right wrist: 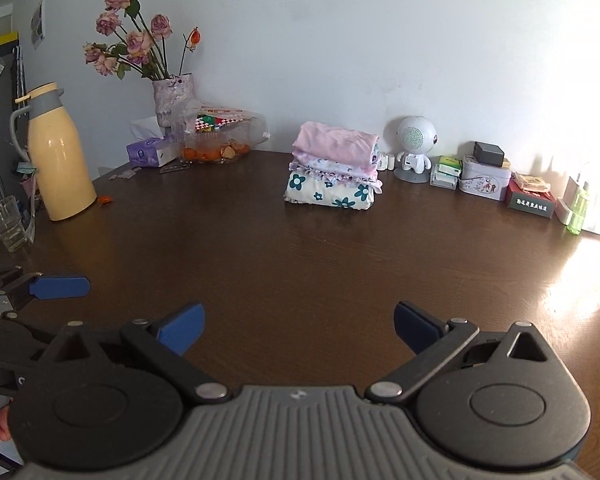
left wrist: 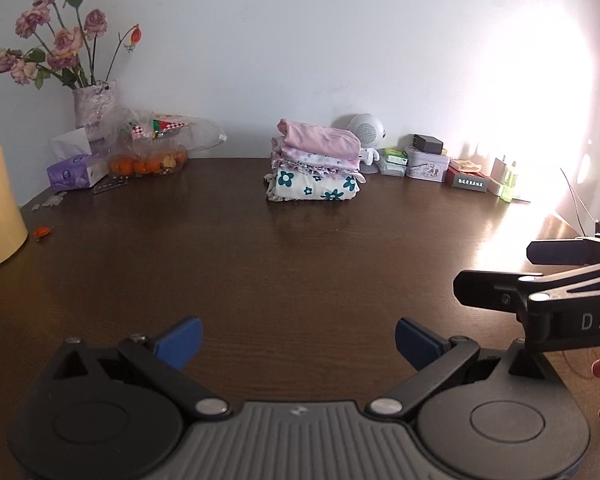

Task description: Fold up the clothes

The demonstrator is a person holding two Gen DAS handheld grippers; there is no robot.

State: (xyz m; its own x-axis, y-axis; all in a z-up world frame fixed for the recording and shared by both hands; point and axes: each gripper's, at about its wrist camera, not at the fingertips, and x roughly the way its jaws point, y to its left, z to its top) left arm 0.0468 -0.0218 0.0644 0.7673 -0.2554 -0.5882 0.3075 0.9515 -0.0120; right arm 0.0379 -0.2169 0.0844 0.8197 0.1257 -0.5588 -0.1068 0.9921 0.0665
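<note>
A stack of folded clothes [left wrist: 314, 162] [right wrist: 334, 168] sits at the back middle of the dark wooden table [left wrist: 260, 264], a pink piece on top and a flowered white one at the bottom. My left gripper [left wrist: 298, 342] hovers open over the near table, far from the stack, with nothing between its blue pads. My right gripper [right wrist: 298, 330] is likewise open and empty over the near table. The right gripper [left wrist: 496, 272] also shows at the right edge of the left wrist view, and one left finger [right wrist: 58, 286] at the left edge of the right wrist view.
Along the wall stand a vase of dried roses [right wrist: 172, 100], a tissue box [right wrist: 150, 152], a bag of oranges [right wrist: 216, 144], a yellow thermos [right wrist: 58, 160], a glass [right wrist: 6, 220], a white robot speaker [right wrist: 414, 146], tins and boxes [right wrist: 484, 180] and a green bottle [right wrist: 578, 208].
</note>
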